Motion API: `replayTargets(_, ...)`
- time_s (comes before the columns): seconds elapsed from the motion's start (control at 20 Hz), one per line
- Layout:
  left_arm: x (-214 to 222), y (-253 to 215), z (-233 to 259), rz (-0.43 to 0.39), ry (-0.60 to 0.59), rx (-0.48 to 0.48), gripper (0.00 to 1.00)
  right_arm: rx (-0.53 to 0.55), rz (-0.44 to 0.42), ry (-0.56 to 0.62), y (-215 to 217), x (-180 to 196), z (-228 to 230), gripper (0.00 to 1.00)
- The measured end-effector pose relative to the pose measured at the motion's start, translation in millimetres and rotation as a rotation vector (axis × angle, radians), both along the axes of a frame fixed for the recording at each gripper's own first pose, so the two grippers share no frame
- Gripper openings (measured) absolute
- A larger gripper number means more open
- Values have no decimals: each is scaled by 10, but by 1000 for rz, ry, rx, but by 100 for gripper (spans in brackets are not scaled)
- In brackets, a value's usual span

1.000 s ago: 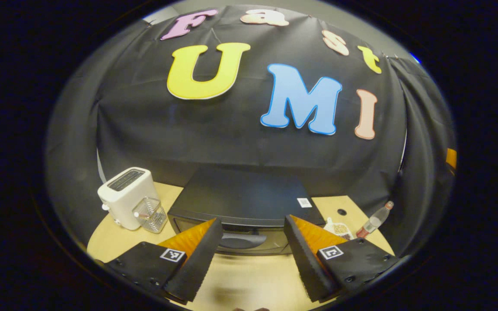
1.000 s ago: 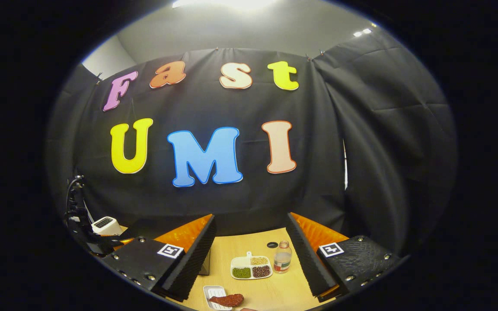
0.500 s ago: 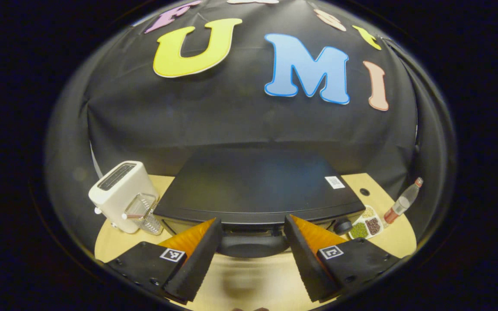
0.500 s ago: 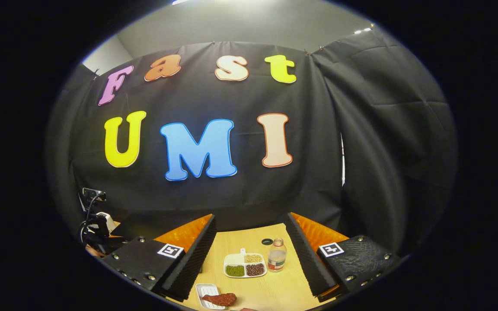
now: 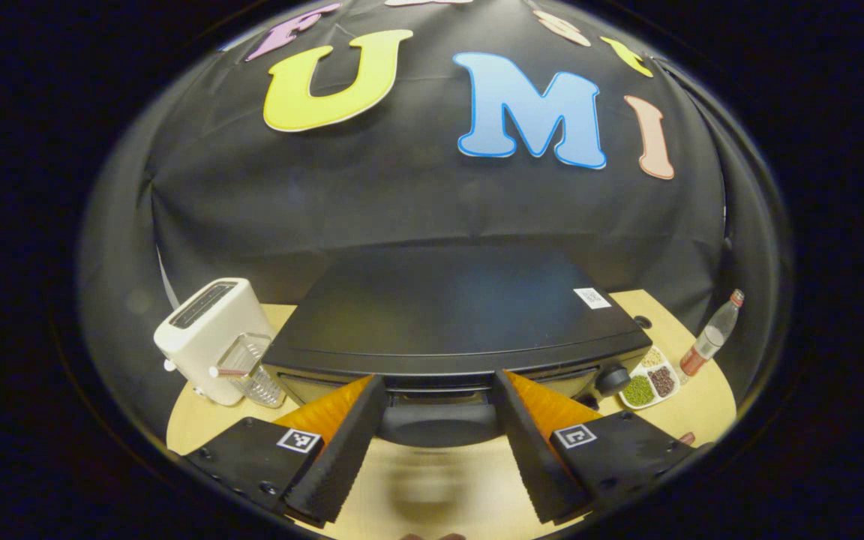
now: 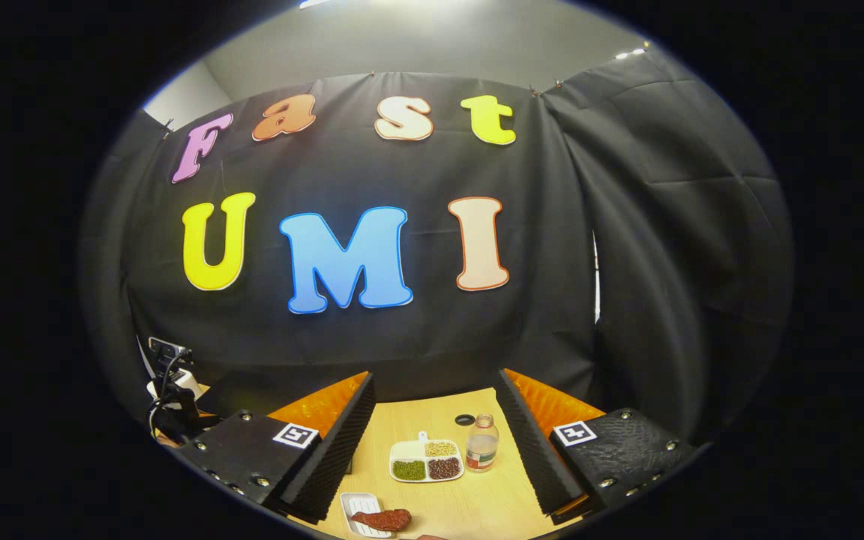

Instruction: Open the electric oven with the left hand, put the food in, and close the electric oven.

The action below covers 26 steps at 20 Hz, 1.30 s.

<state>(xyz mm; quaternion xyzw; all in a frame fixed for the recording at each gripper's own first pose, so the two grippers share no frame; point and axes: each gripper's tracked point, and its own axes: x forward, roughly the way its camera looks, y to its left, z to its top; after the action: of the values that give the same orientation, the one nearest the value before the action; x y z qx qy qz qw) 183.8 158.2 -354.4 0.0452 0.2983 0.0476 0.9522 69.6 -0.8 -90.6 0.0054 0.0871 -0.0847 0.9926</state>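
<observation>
The left gripper (image 5: 438,442) hovers with fingers spread wide and empty either side of the oven (image 5: 454,322) door handle (image 5: 439,424). Closing off-centre could make them slip. The right gripper (image 6: 432,457) is open, empty above the food (image 6: 381,519) on the surface (image 6: 492,502).

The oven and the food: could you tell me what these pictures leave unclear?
- Oven door, left gripper view: its face is foreshortened under the top and hidden behind the left gripper.
- Food, right gripper view: too small to identify.
- Sectioned dish contents: too small.
</observation>
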Motion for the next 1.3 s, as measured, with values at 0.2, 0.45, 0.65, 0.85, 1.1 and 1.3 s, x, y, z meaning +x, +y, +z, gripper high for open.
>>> replayTargets(0.2, -267, -11, -37, 10, 18, -21, 92, -5, 19, -7, 69, -27, 29, 98)
replayTargets(0.45, -698, -37, -212, 33, 56, -77, 97, 2, 54, 1, 210, -17, 34, 98)
replayTargets(0.65, -963, -34, -405, 37, 84, -102, 100, -18, 91, 10, 347, -1, 20, 98)
replayTargets(0.85, -1170, -36, -627, 57, 131, -129, 100, -20, 123, 13, 514, 14, 61, 98)
replayTargets(1.1, -1302, 82, -739, 99, 146, -159, 97, -17, 152, 30, 663, 12, 15, 98)
replayTargets(1.3, -1194, 136, -707, 84, 135, -136, 97, -9, 155, 57, 653, -9, -90, 98)
